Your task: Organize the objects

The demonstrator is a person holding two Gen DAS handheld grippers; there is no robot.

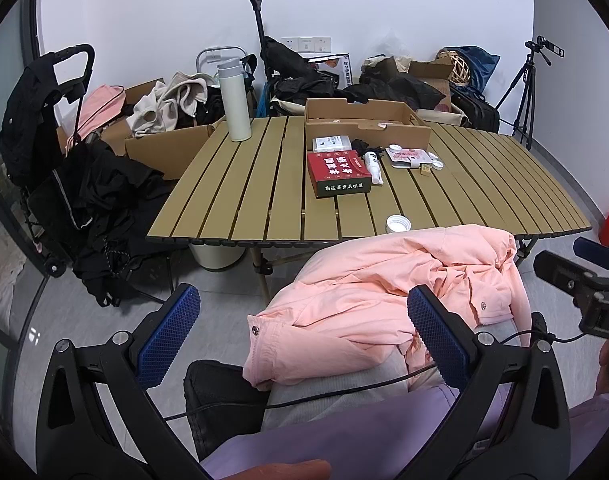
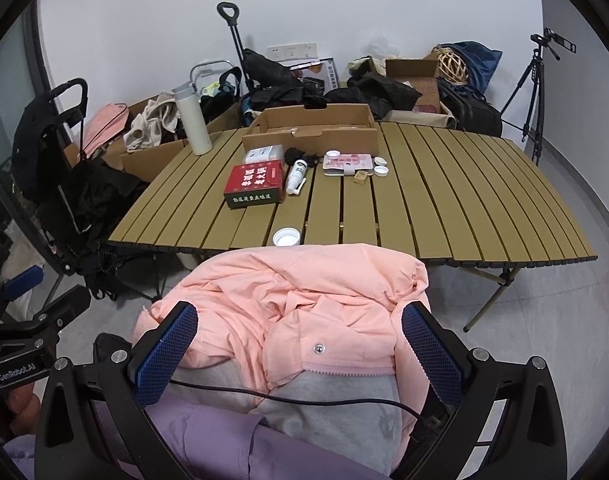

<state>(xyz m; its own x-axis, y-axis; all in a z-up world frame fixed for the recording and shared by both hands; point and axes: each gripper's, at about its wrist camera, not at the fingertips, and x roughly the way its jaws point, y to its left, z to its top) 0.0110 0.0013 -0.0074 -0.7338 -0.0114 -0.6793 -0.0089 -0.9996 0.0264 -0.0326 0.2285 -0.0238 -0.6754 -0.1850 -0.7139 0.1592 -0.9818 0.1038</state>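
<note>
On the slatted table (image 1: 232, 192) (image 2: 444, 208) lie a red box (image 1: 338, 173) (image 2: 256, 187), a small white bottle on its side (image 1: 373, 166) (image 2: 296, 176), a white packet (image 1: 331, 144) (image 2: 264, 155), a pink pouch with small white caps (image 1: 410, 157) (image 2: 350, 163) and a white lid (image 1: 398, 223) (image 2: 286, 237) near the front edge. An open cardboard box (image 1: 364, 122) (image 2: 312, 130) stands behind them, a tall white flask (image 1: 234, 100) (image 2: 192, 120) at the far left. My left gripper (image 1: 304, 336) and right gripper (image 2: 298, 354) are both open and empty, held low over my lap, well short of the table.
A pink jacket (image 1: 376, 292) (image 2: 304, 300) lies on my lap between grippers and table. Black clothes on a folding cart (image 1: 64, 184) (image 2: 60, 168) stand left of the table. Boxes, bags and clothes pile along the back wall. A tripod (image 1: 524, 88) (image 2: 532, 92) stands at the right.
</note>
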